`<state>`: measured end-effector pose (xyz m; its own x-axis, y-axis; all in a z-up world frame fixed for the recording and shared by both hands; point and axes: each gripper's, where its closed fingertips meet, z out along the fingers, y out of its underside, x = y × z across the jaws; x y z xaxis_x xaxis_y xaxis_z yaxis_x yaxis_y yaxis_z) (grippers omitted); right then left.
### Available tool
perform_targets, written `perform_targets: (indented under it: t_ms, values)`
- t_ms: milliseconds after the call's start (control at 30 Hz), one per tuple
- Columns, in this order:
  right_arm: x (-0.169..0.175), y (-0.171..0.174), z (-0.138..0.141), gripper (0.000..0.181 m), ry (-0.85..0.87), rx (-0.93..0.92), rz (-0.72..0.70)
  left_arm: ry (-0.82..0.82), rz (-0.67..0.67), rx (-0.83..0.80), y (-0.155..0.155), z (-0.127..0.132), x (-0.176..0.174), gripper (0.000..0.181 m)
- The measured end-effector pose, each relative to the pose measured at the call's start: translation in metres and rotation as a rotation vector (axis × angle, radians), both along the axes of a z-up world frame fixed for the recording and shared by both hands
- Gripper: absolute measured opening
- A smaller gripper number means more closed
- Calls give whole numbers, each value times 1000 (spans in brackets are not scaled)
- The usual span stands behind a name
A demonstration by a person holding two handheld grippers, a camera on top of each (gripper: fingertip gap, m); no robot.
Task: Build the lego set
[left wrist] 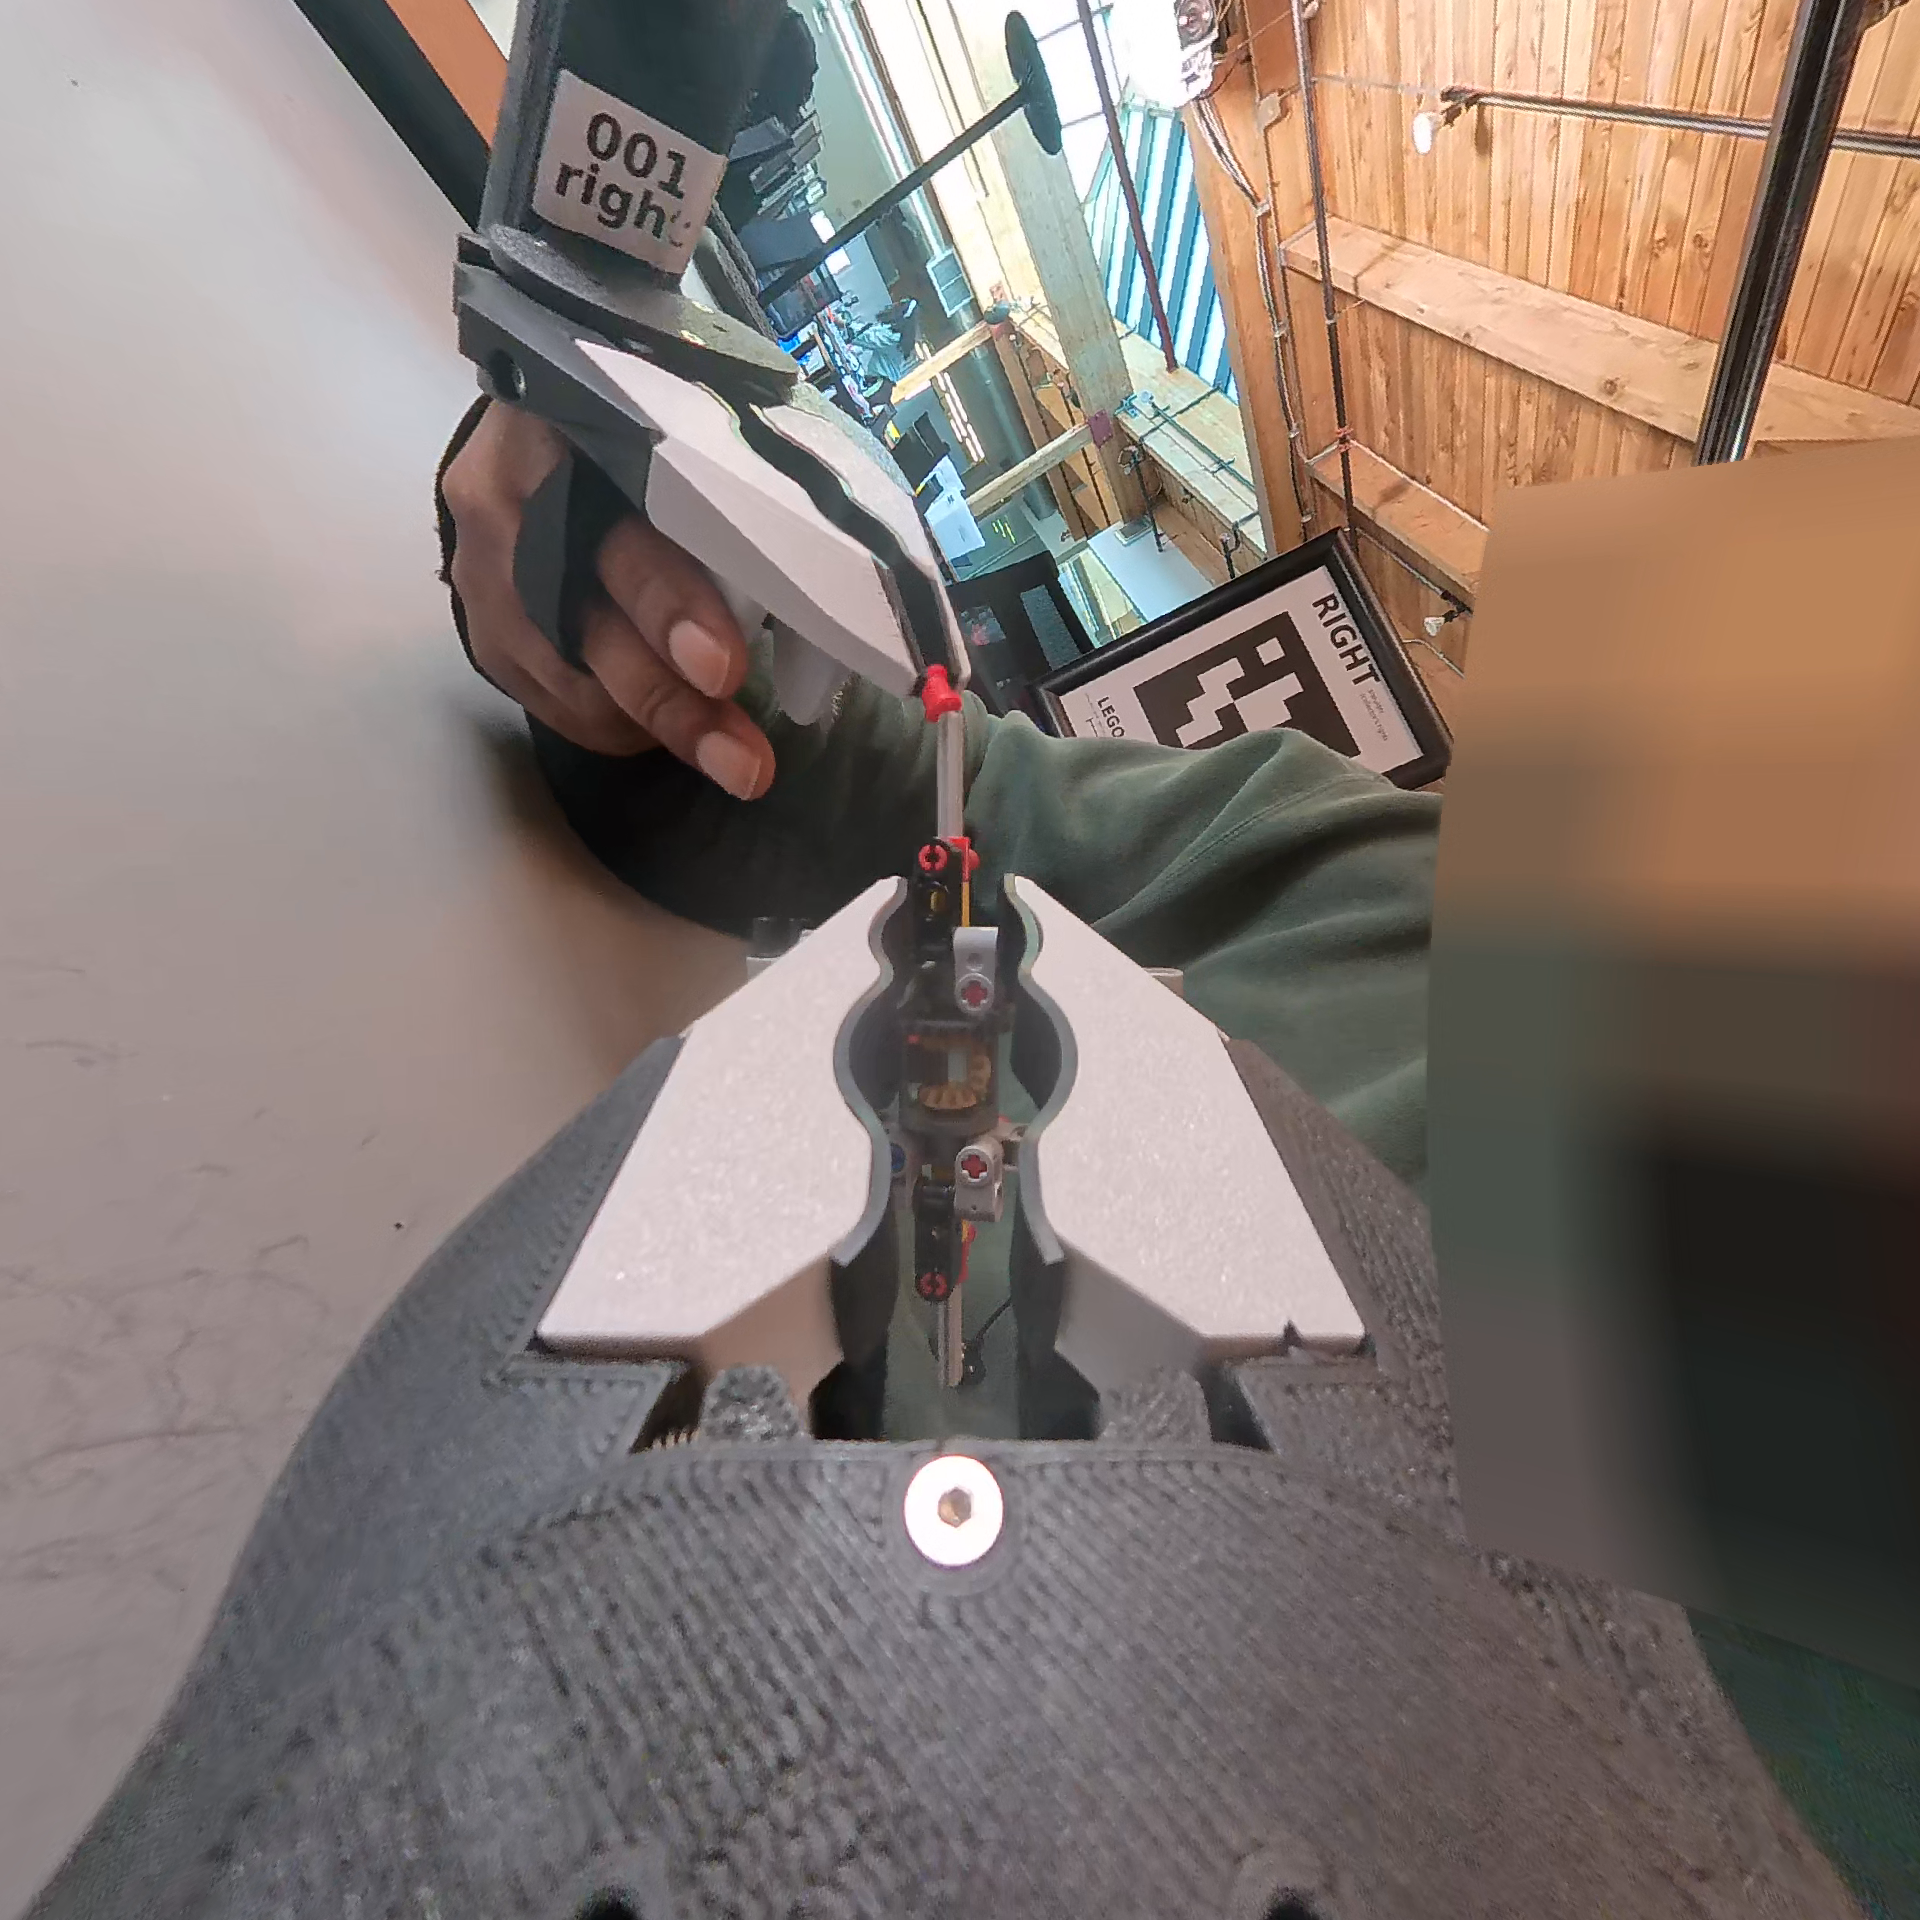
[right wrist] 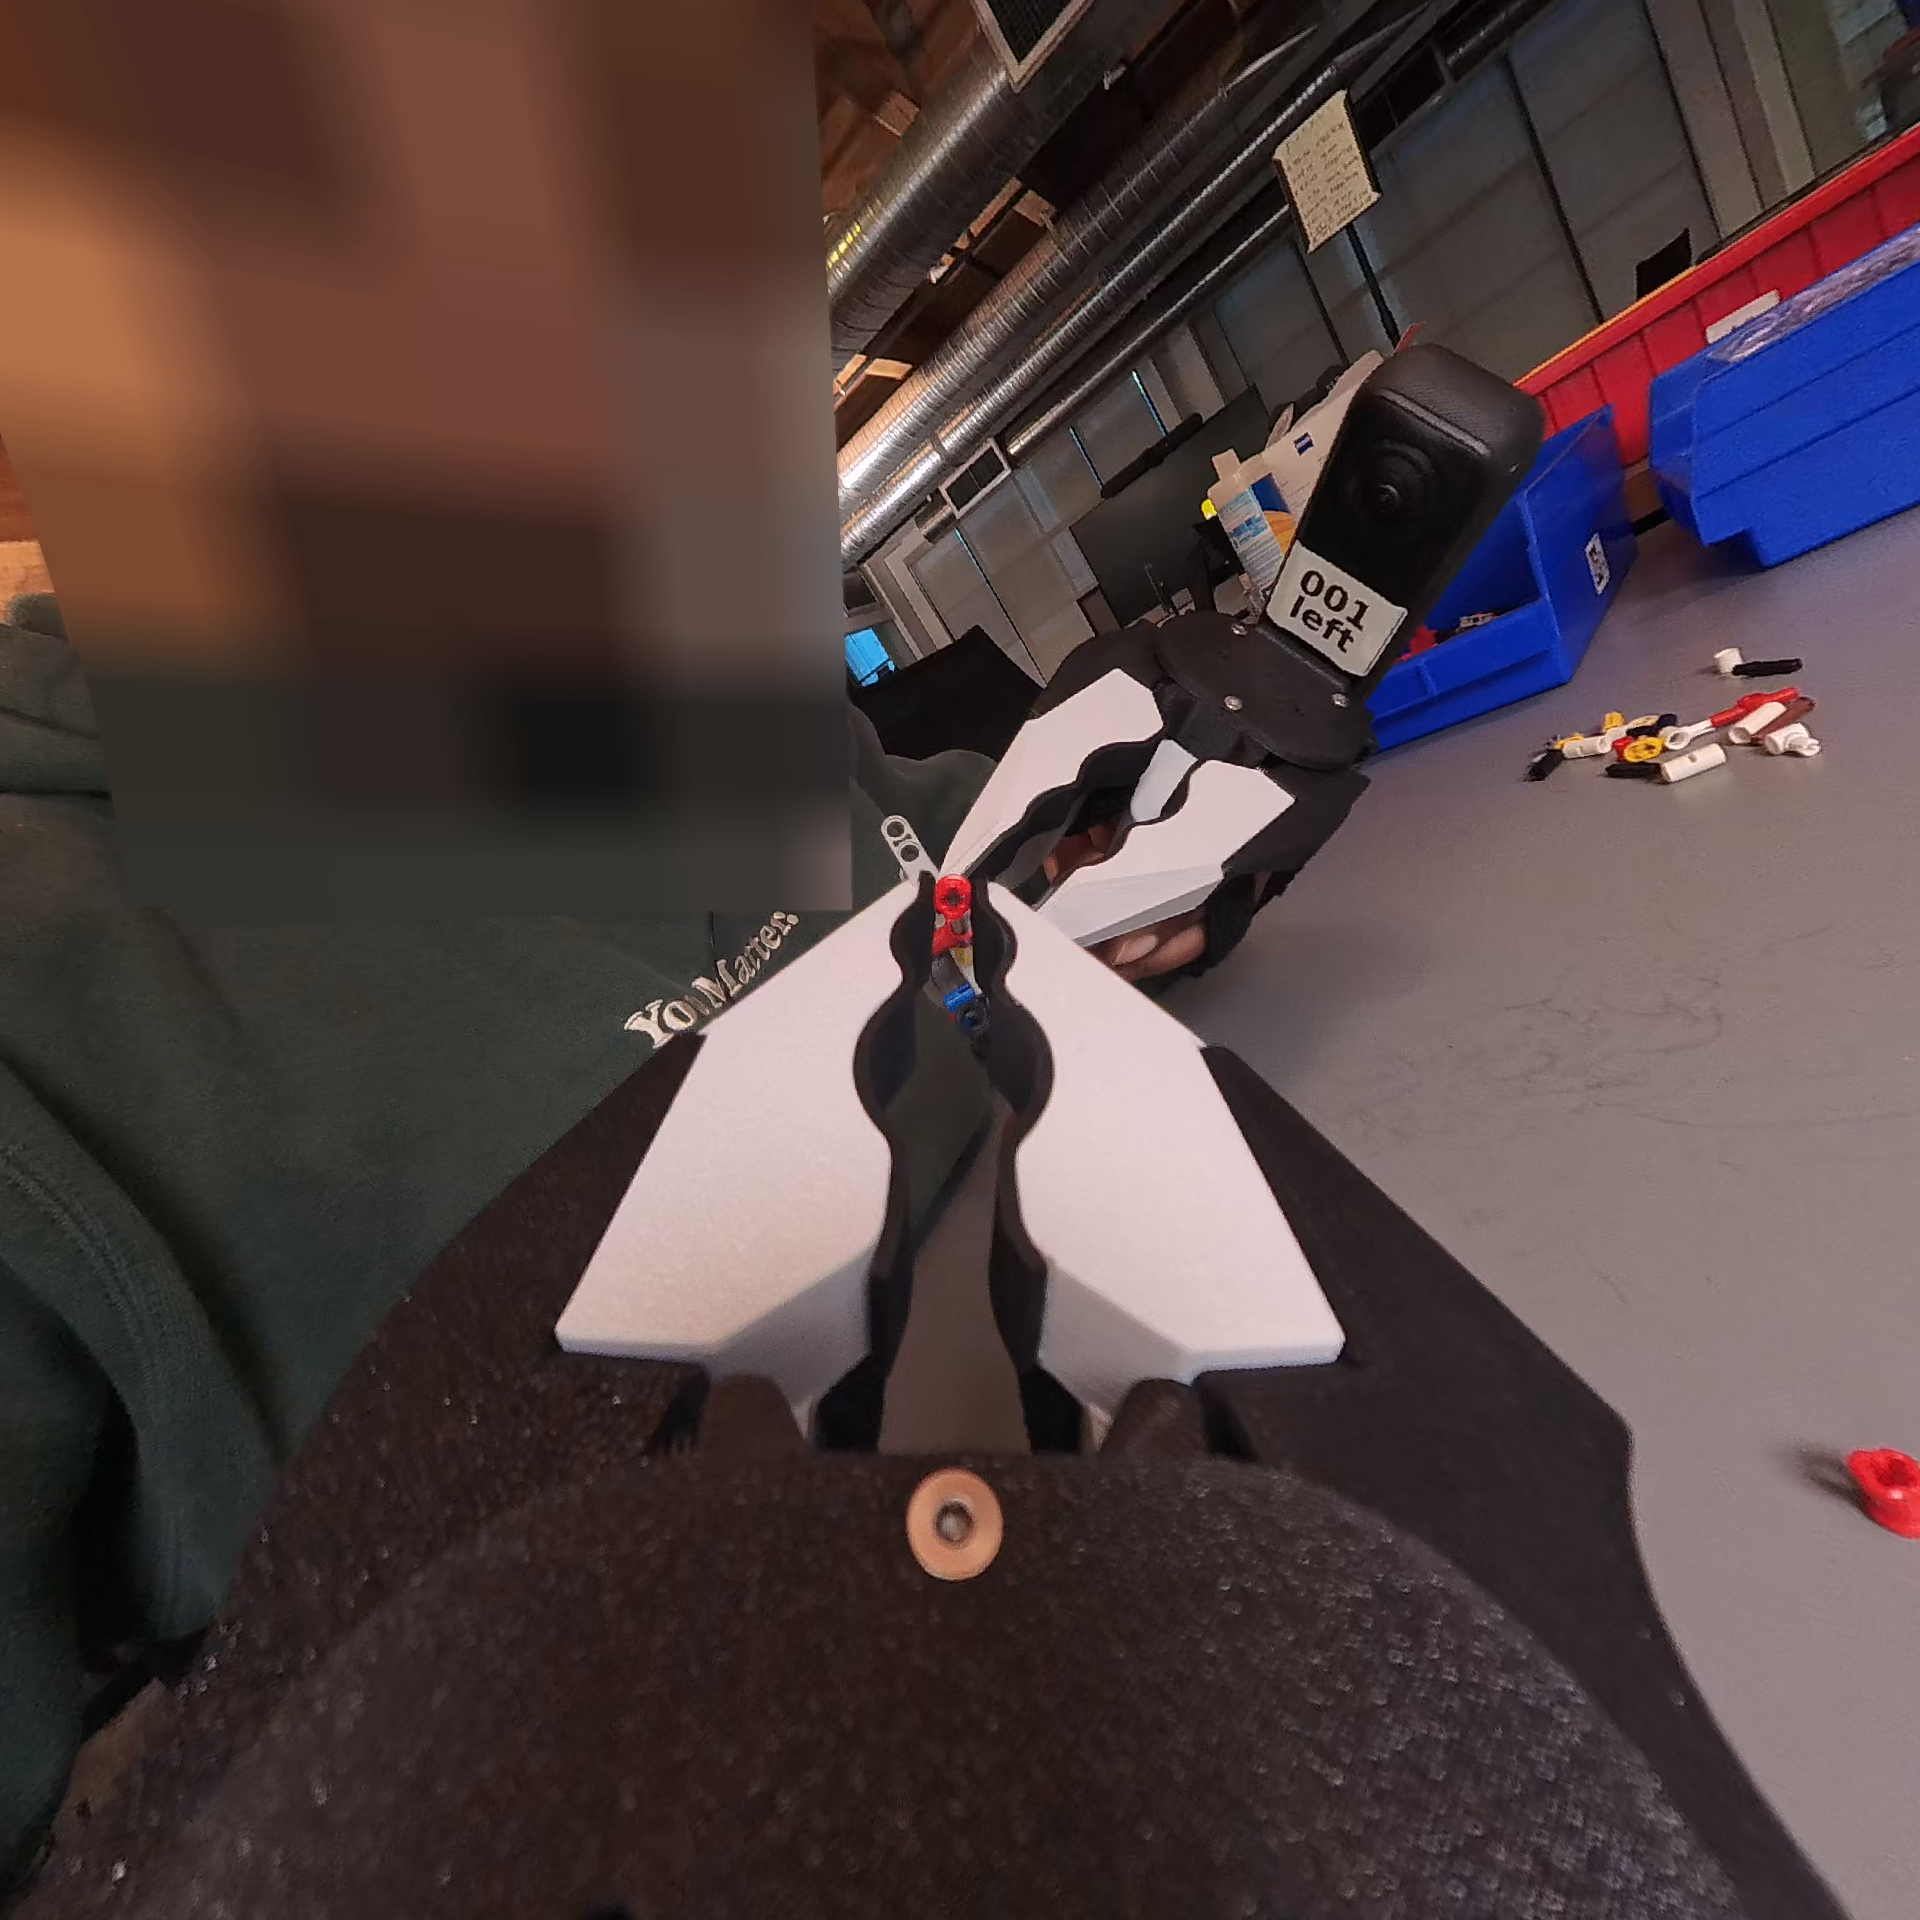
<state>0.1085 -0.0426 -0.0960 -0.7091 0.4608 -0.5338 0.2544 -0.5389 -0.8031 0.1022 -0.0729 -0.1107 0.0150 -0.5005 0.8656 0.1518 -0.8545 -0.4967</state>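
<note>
Left gripper (left wrist: 951, 904): we see its white, wavy-edged fingers (left wrist: 727, 1122) closed on the lego assembly (left wrist: 951, 1081), on a dark, ribbed printed body.
Lego assembly: a narrow stack of black beams, grey connectors with red cross-holes and tan gears, held off the desk (left wrist: 208, 727) between the left fingers.
Axle: a thin light-grey rod (left wrist: 948, 769) rising out of the assembly, capped by a small red bush (left wrist: 937, 694).
Right gripper (right wrist: 951, 899): we see its fingertips pinched together on the red bush at the rod's end; the same white fingers with black scalloped inner edges.
Desk: smooth, matte grey, faintly scuffed.
Loose parts: a scatter of small white, red, black and yellow pieces (right wrist: 1673, 738) lying well off from both grippers; one red ring-shaped piece (right wrist: 1886, 1488) alone near the right gripper's body.
Bins: glossy blue plastic bins (right wrist: 1507, 603) and a red one (right wrist: 1704, 312) behind the scatter.
Person: a dark green fleece sleeve (left wrist: 1195, 831) behind the assembly.
</note>
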Motion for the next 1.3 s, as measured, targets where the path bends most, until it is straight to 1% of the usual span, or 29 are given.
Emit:
perform_targets:
  t_ms: [233,367,633,733,900,1100,1133,1300]
  values:
    - [0,-2,-4,5,-10,32,3,18,-9,-4,-1,-5,1,12]
    - [1,-4,-8,5,-24,83,4,50,-18,-3,-3,-11,3,12]
    - [4,-10,-25,5,-115,273,35,216,-13,65,-3,-29,7,12]
    - [5,-10,-26,5,-133,308,38,237,1,79,-2,-31,7,12]
    - [4,-6,-31,5,-152,359,-13,271,60,130,5,-31,2,12]
    - [3,-5,-40,5,-168,452,-91,317,79,170,8,-38,1,11]
    - [3,-6,-41,5,-171,470,-101,317,77,175,8,-39,1,3]
    - [3,-7,-46,5,-178,561,-148,370,75,233,7,-43,2,4]
